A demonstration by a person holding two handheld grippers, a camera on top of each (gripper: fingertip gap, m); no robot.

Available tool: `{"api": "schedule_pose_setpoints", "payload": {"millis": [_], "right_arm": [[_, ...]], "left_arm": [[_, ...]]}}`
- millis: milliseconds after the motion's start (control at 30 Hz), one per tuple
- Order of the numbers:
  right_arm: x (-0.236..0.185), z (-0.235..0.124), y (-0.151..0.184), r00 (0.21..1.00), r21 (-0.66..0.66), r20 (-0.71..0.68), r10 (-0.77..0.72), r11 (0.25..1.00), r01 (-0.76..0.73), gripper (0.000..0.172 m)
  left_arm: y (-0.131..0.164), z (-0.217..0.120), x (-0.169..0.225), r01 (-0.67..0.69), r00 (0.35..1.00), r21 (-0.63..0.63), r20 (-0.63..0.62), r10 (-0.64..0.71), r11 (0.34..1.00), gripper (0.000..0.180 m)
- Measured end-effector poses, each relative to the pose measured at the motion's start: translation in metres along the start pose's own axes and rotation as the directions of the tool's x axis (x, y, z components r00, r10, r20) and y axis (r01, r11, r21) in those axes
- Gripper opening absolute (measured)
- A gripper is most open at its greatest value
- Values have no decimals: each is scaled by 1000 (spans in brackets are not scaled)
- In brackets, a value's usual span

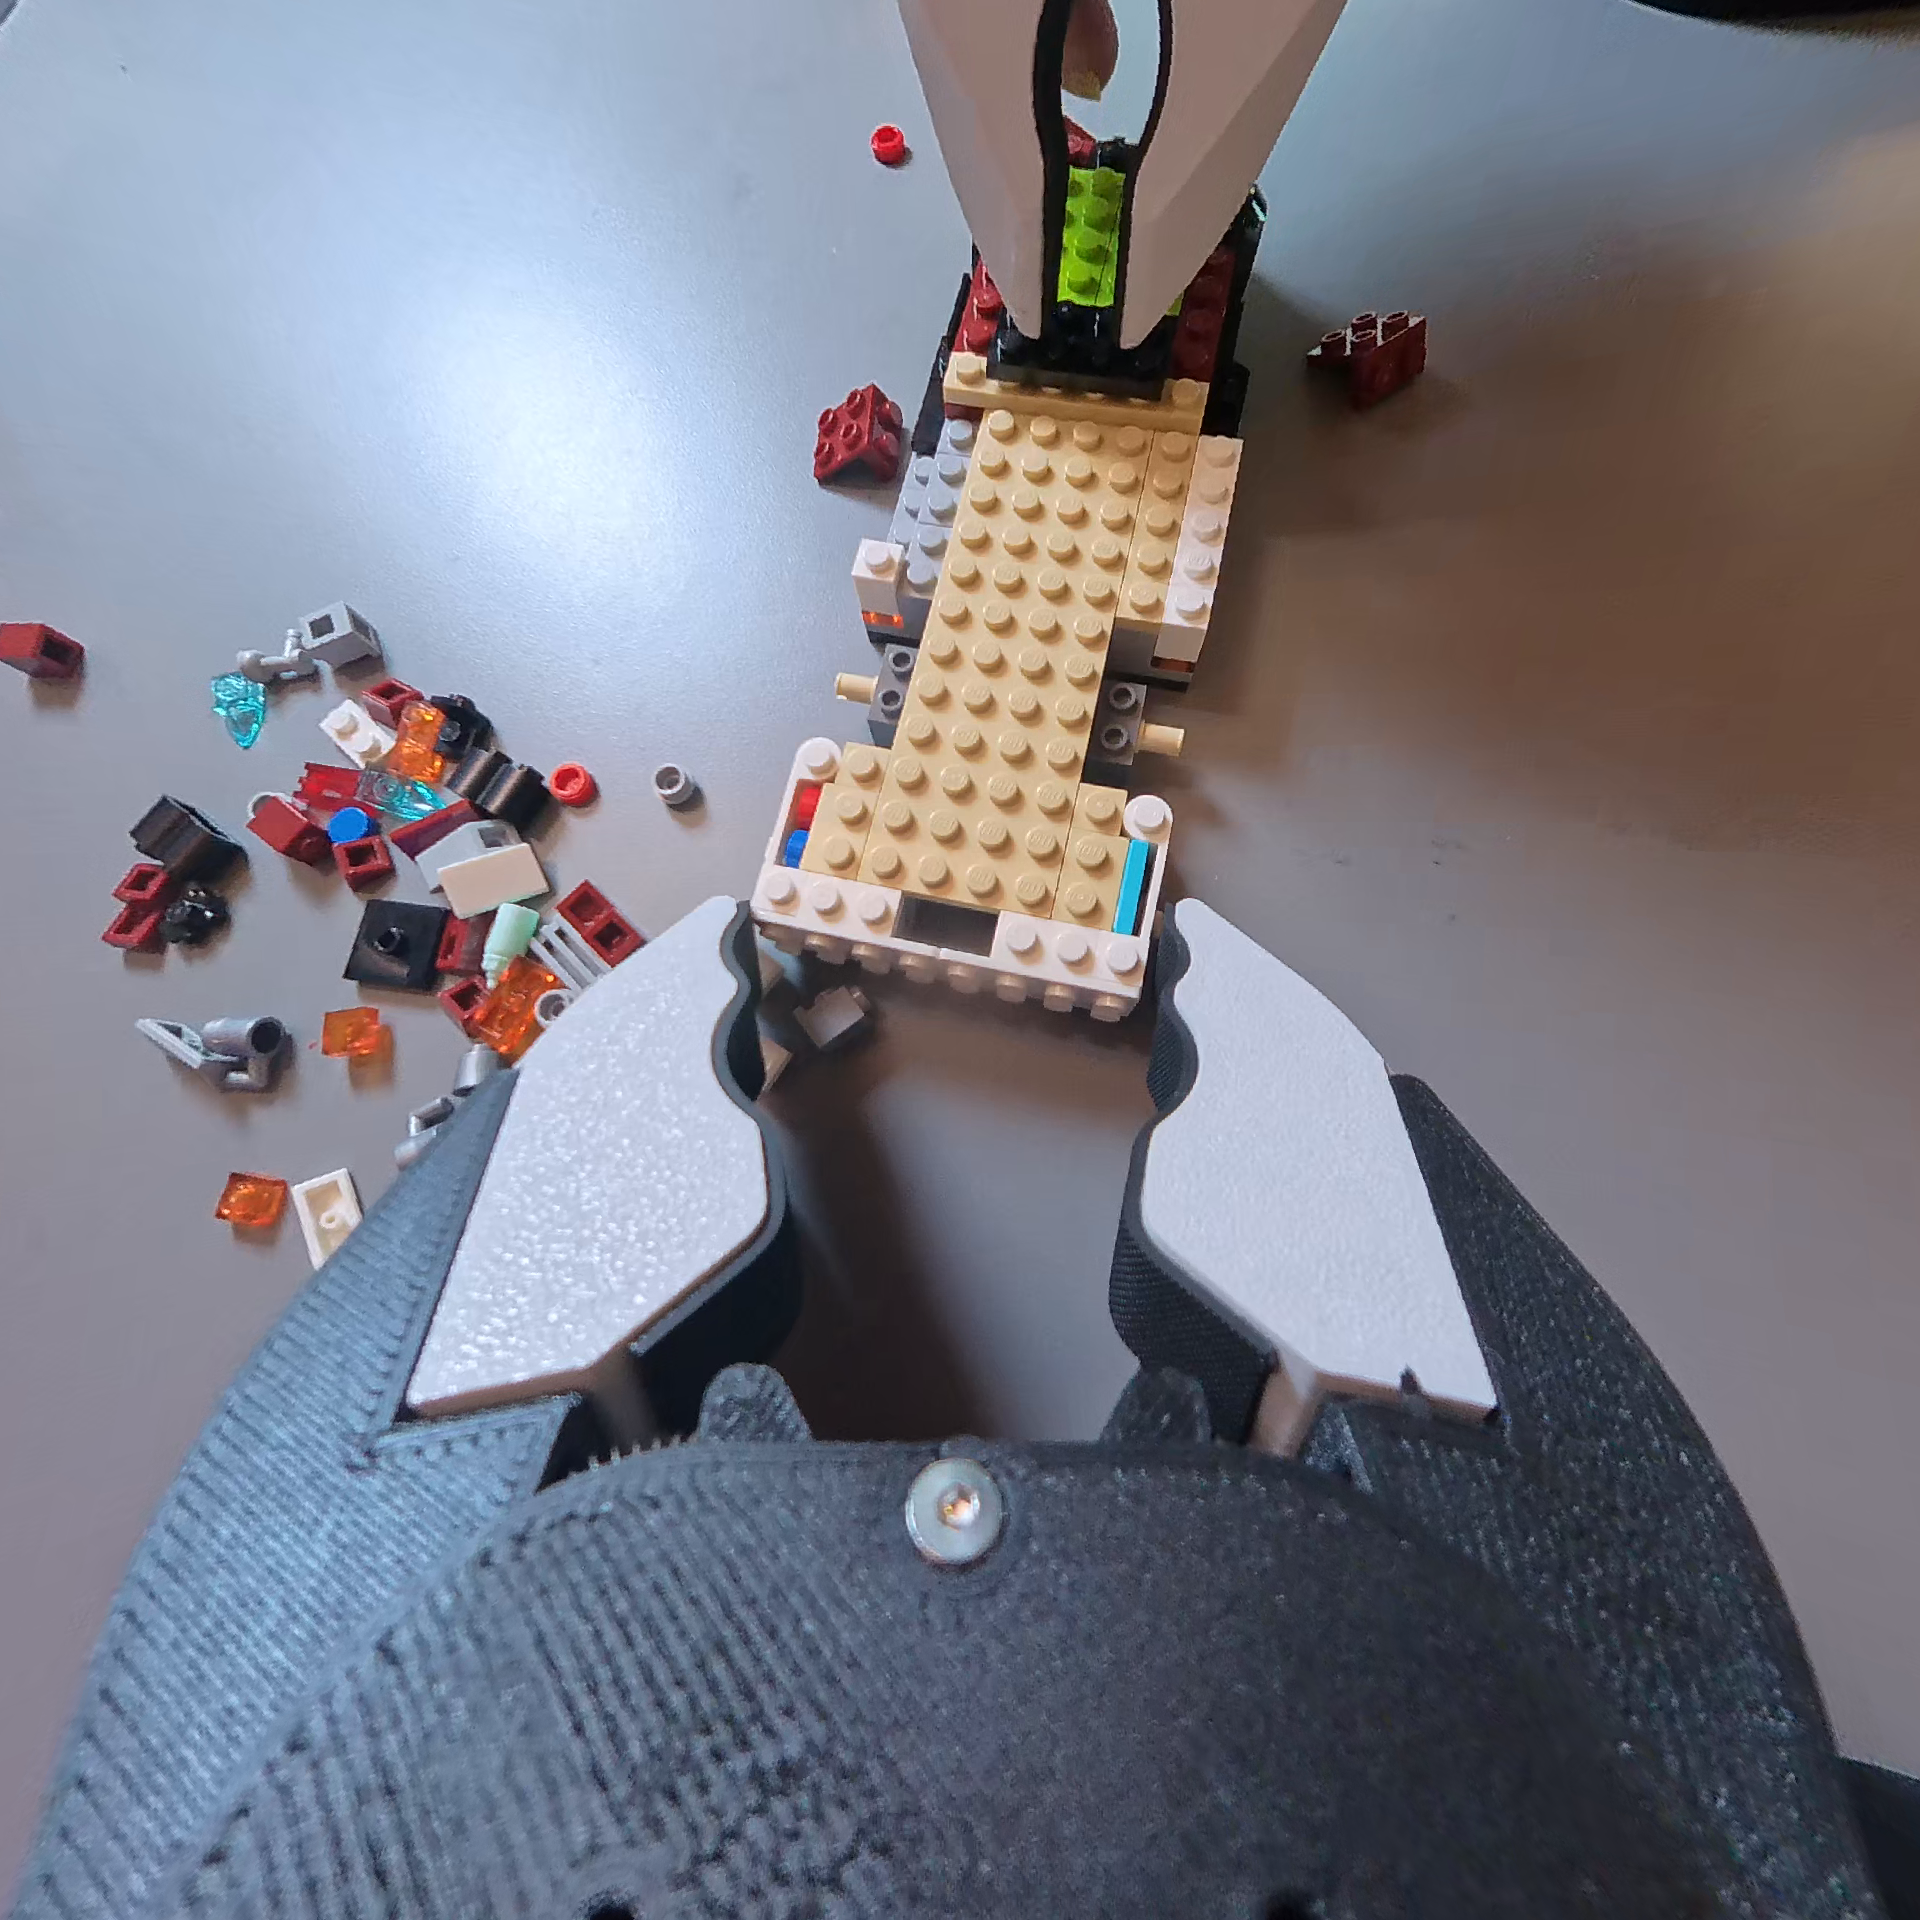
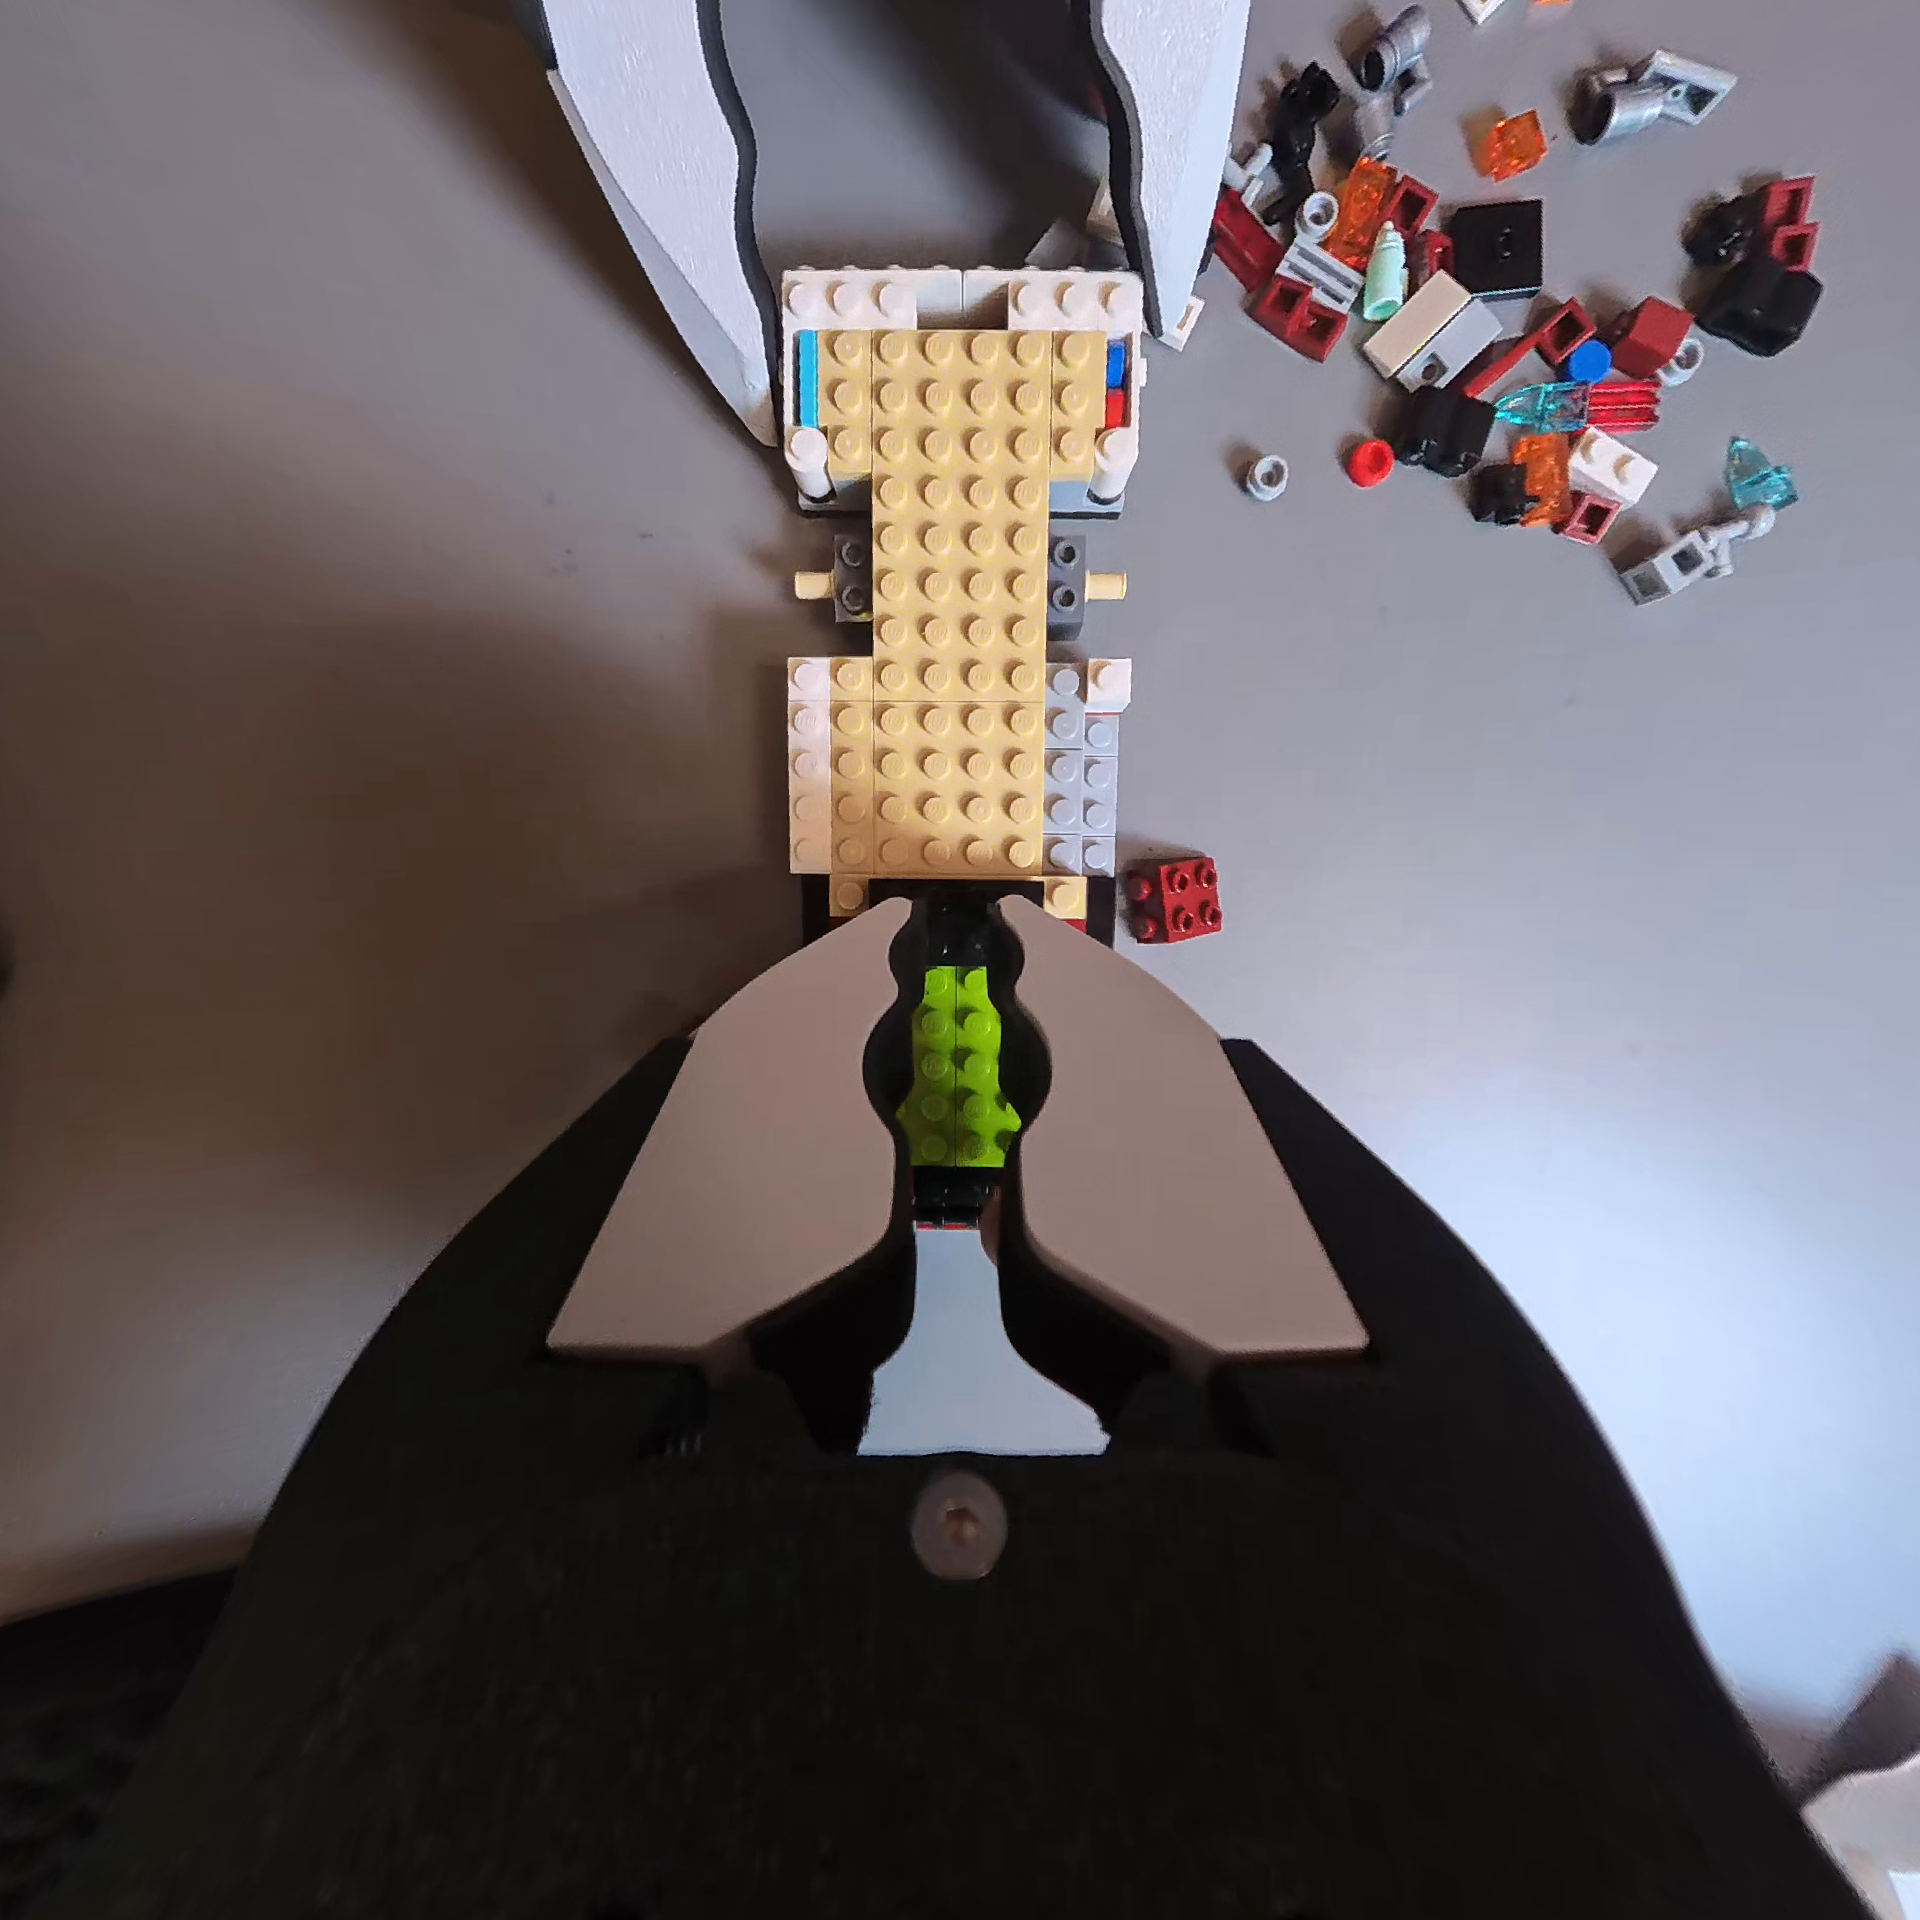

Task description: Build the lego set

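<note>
Because both grippers bear on one assembly, the main hazards are separation and slip. On the grey table (image 1: 416, 312), the brick model (image 1: 1018, 675) lies flat and runs from the centre of the left wrist view toward 12 o'clock.

The left gripper (image 1: 956, 935) is spread wide, with its fingers set against both flanks of the model's white end. Hazard: only the tips bear there, so a sideways load could let the model pivot out.

At 12 o'clock, the right gripper (image 2: 958, 909) is drawn narrow. Its tips pinch the black end of the lime-and-black strip (image 2: 956, 1060) on the model's far end. Hazard: a lift or twist here, resisted by the opposite grip, could pull stud joints apart or flex the tan deck. A narrow pinch could also slide off the strip.

The loose pile (image 1: 416, 831) lies at 9 o'clock, touching the left finger's outer side. Hazard: any swing would scatter it.

A dark red brick (image 2: 1174, 899) sits just beside the model at 3 o'clock of the right tips and could be knocked.

A small dark piece (image 1: 831, 1013) lies between the left fingers and could jam under the model.
</note>
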State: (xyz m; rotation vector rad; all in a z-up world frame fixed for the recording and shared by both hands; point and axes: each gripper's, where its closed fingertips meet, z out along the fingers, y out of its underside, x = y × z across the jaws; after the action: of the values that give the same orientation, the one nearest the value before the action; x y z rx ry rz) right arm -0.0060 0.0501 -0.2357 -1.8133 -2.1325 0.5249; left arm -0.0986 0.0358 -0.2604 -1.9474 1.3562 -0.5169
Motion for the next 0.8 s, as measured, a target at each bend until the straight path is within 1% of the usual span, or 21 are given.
{"api": "schedule_pose_setpoints", "payload": {"millis": [400, 800], "right_arm": [[-1, 1, 0, 1000, -123, -10, -29, 992, 27, 10], [0, 3, 0, 998, -163, -23, -50, 986, 46, 10]], "left_arm": [[0, 0, 0, 1, 1000, -5, 2, -1, 1000, 73], [1, 1, -1, 1, 1000, -7, 3, -1, 1000, 73]]}}
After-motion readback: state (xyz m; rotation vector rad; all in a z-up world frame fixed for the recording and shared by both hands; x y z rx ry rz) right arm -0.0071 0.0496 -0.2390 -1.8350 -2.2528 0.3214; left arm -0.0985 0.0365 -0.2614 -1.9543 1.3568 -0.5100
